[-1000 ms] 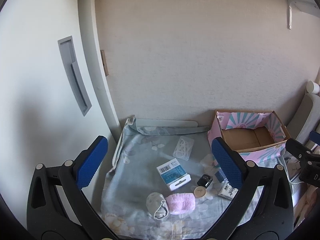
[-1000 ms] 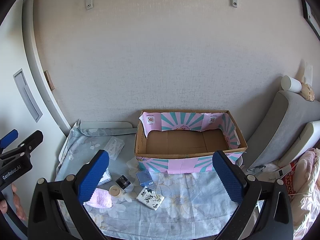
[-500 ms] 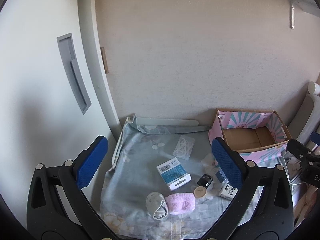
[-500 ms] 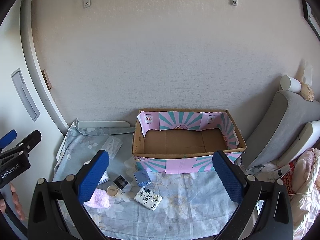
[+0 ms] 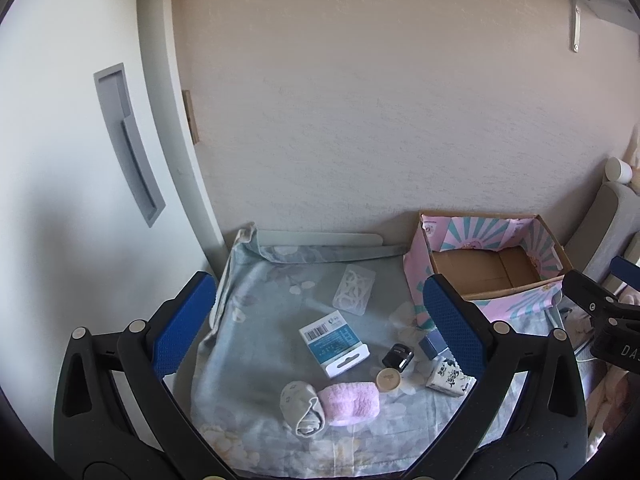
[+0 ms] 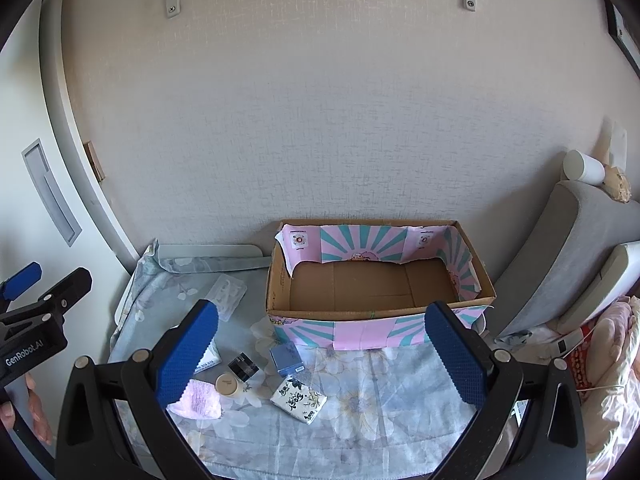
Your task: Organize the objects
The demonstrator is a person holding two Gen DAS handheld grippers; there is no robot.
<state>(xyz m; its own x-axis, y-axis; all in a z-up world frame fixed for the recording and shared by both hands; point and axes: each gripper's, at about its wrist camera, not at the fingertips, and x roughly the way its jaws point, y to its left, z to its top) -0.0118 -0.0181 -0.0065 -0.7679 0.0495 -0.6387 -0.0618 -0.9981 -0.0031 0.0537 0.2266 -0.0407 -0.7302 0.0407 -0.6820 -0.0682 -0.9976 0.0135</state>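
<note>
Objects for sorting lie scattered on a flowered cloth [image 6: 360,412] that covers the low surface in front of the wall. Compared with a second ago little has changed — both views have only drifted slightly, so the cardboard box [image 6: 380,312] sits a touch lower in the right wrist view, and none of the items has shifted on the cloth.

The box, wrapped in pink and teal striped paper, stands at the back right of the cloth against the wall [image 5: 486,276]; its brown floor is bare, nothing inside it.

Just in front of the box lies a small blue box [image 6: 286,358], with a black jar [image 6: 243,366] beside it and a round tan lid [image 6: 227,385] near that. A patterned tissue pack [image 6: 298,399] lies in front of the blue box. Further left are a pink towel [image 5: 350,399] touching a rolled grey sock [image 5: 302,402], a blue and white card package [image 5: 334,338], and a clear plastic packet [image 5: 354,290] towards the back.

The left gripper [image 5: 320,312] hangs above the left half of the cloth, its blue pads [image 5: 182,328] wide apart and holding nothing. The right gripper [image 6: 322,352] hangs before the box — likewise spread, nothing between its pads [image 6: 456,352].
</note>
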